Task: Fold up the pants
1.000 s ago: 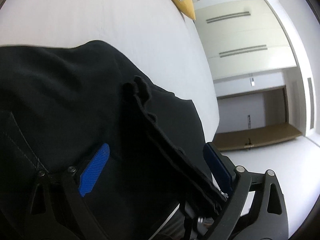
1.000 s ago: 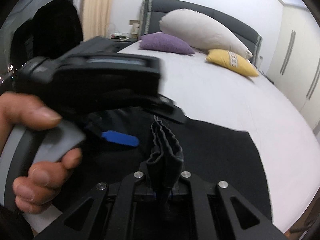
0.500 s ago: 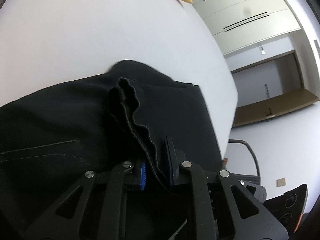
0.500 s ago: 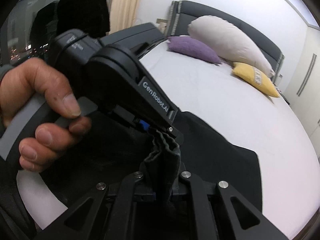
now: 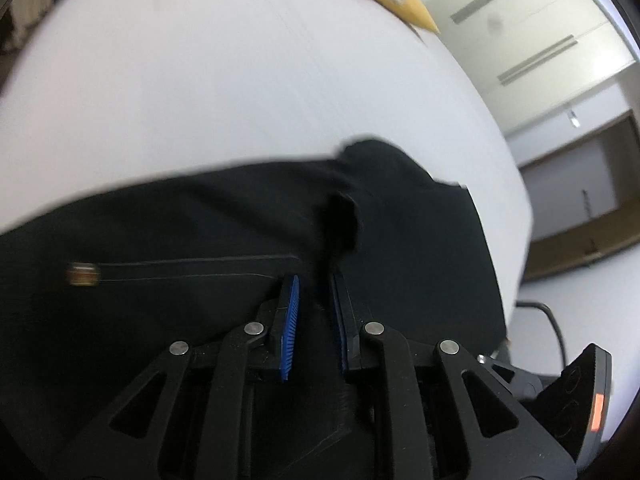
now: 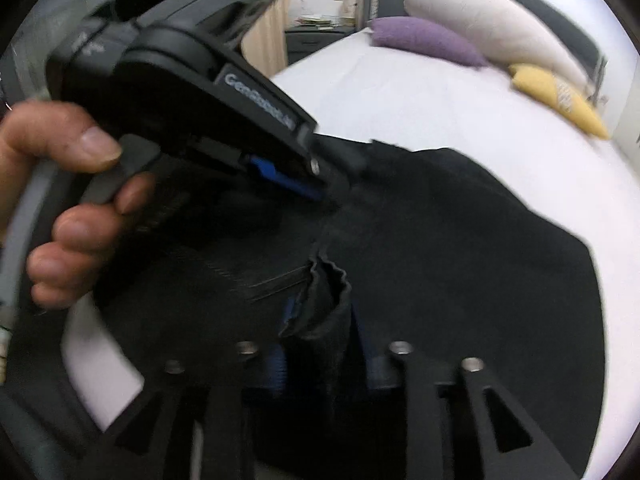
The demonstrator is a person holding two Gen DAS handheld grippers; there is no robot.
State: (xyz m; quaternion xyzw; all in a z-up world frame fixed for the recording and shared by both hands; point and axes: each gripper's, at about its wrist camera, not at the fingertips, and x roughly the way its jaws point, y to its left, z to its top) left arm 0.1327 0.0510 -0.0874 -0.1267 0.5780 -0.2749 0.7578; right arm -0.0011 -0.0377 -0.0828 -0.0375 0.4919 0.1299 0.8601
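Observation:
Black pants (image 5: pixel 200 240) lie folded on the white bed (image 5: pixel 240 80); they also show in the right wrist view (image 6: pixel 460 240). My left gripper (image 5: pixel 314 280) has its blue pads slightly apart around a bunched ridge of the black fabric (image 5: pixel 340 220). In the right wrist view the left gripper (image 6: pixel 316 184) is held by a hand at the pants' far edge. My right gripper (image 6: pixel 320 316) holds a bunched fold of the pants (image 6: pixel 320 300) between its fingers, low over the fabric.
A yellow pillow (image 6: pixel 560 100), a purple pillow (image 6: pixel 424 40) and a white pillow (image 6: pixel 480 28) lie at the head of the bed. White wardrobe doors (image 5: pixel 540 40) stand beyond the bed's right edge. A chair frame (image 5: pixel 548 320) is by the bed corner.
The left gripper closed on the pants' edge, then its pads eased slightly apart. Both grippers lowered the held edges onto the pants. The right gripper's fold sits lower and looser.

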